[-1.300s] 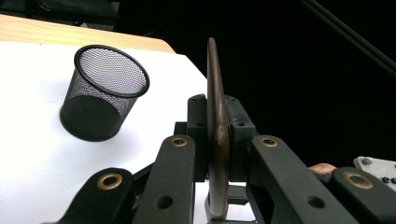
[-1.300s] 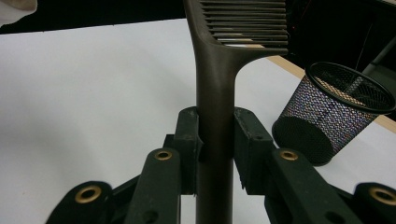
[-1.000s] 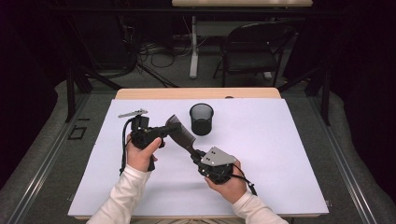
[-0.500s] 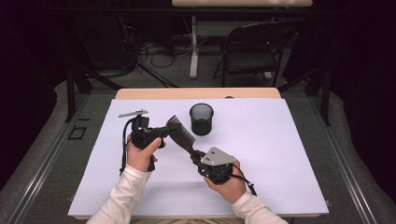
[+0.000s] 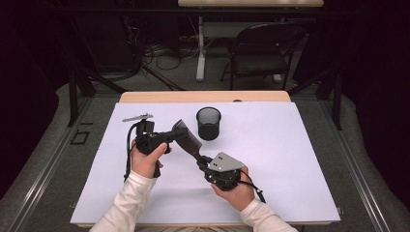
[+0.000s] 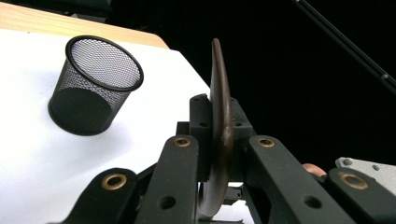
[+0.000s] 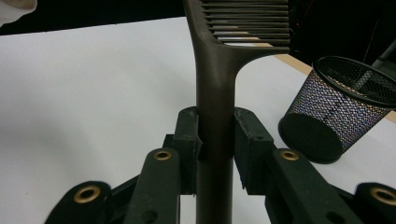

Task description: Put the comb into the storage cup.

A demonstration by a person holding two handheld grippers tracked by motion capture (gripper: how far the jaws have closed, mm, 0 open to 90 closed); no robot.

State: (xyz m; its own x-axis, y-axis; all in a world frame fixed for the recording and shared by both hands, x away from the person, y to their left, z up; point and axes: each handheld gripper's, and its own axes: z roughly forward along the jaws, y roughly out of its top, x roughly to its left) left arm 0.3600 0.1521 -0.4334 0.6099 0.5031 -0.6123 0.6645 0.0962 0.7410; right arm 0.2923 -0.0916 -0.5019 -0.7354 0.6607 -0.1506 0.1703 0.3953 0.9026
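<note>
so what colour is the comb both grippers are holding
Dark brown. The comb shows best in the right gripper view, handle and teeth close to the camera.

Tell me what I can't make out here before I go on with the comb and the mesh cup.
- Comb: its toothed end runs off the top edge of the right gripper view; its handle end drops off the bottom edge.
- Comb in the left gripper view: seen edge-on, so no teeth show; its lower part sits behind the jaws.
- Mesh cup: the inside is too dark in the high view to tell its contents.
- Right gripper: its grey plate hides the body below.
</note>
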